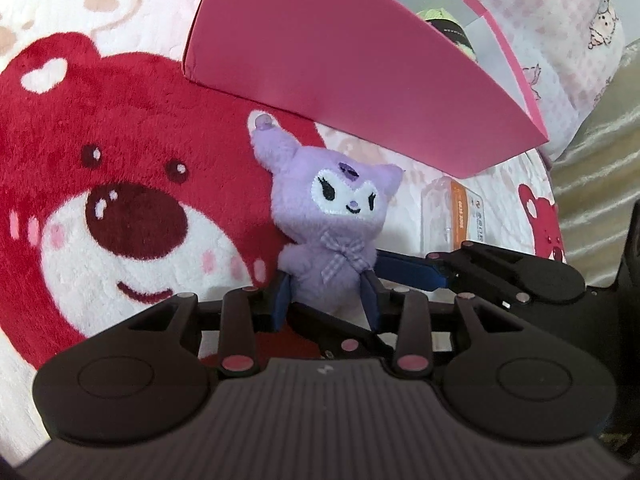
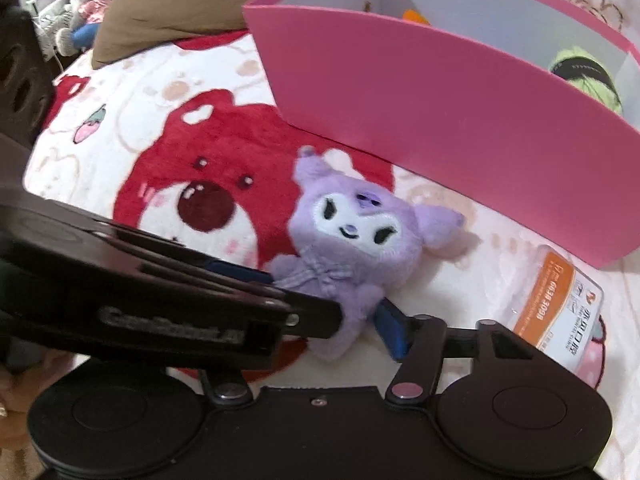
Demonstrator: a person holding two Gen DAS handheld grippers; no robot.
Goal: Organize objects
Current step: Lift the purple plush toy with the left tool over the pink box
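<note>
A bed covered by a plush white blanket (image 2: 120,92) printed with big red bear faces carries everything. On the blanket rest a pink cardboard box (image 2: 460,128), a purple plush toy (image 2: 360,232) just in front of the box's wall, and a clear packet with an orange label (image 2: 560,312) beside the toy. A brown pillow (image 2: 168,8) lies at the blanket's far edge.

Purple plush doll (image 1: 336,224) with gingham bow, upright, just before pink box (image 1: 360,60)
</note>
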